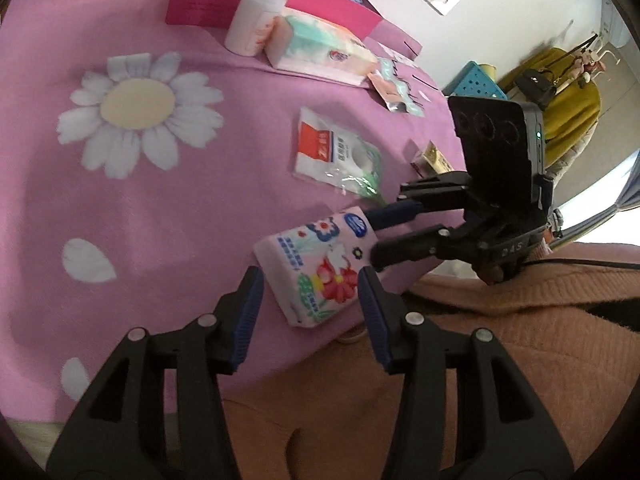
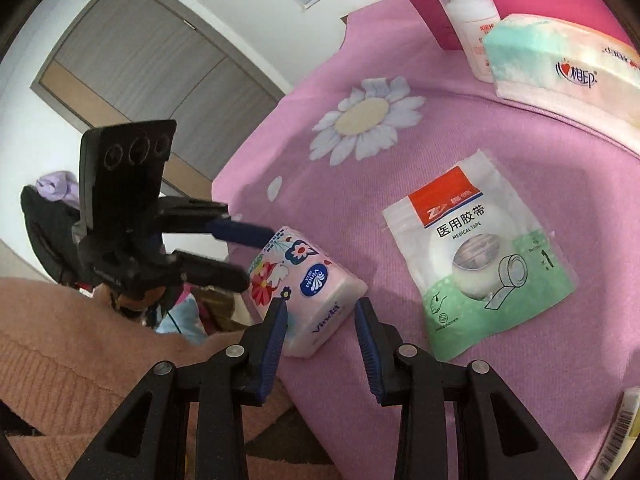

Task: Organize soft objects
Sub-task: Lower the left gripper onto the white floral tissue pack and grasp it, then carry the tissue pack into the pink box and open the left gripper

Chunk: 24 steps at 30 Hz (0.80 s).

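A small pink tissue pack with a flower print sits at the near edge of the pink daisy cloth, tilted. In the left wrist view my left gripper has a blue pad against each long side of it. My right gripper comes in from the right and clamps the pack's far end, by the blue logo. In the right wrist view my right gripper has the pack between its pads. There my left gripper pinches the pack's opposite end.
A medical tape bag lies just beyond the pack. Farther back stand a large tissue pack, a white pump bottle and a magenta box. A person's peach sweater borders the near edge.
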Motion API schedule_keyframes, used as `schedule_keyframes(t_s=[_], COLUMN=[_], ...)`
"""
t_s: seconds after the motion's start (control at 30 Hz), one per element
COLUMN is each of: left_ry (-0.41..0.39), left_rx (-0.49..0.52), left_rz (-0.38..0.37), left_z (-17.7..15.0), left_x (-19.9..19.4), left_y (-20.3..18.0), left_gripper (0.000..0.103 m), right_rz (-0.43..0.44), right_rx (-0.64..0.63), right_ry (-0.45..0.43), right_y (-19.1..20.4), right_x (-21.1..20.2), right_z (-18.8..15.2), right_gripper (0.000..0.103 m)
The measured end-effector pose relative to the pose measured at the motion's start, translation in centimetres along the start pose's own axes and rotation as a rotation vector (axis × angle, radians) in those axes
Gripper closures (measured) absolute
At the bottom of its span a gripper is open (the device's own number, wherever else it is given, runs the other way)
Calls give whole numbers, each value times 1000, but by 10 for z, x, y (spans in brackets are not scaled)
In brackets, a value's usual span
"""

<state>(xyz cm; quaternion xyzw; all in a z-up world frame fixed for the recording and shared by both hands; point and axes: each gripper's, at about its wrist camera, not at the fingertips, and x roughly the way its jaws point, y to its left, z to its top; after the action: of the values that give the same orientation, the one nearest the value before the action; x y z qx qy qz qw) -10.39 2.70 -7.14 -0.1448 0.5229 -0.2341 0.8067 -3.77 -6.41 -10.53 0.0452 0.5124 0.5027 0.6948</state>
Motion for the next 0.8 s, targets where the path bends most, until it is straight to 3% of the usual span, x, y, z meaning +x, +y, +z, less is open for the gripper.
schedule_keyframes(t_s=[0.33, 0.8], left_ry=[-50, -203], left_rx=[9, 187], left_rz=[-41, -33], left_z=[22, 113], left_x=[5, -16], left_y=[-9, -45], left_gripper=[58, 57], right_rz=[-54, -181], right_rx=[5, -35], right_ry=[-58, -321], right_y=[2, -6], right_x=[-17, -98], right_z=[0, 50], right_gripper=[72, 72])
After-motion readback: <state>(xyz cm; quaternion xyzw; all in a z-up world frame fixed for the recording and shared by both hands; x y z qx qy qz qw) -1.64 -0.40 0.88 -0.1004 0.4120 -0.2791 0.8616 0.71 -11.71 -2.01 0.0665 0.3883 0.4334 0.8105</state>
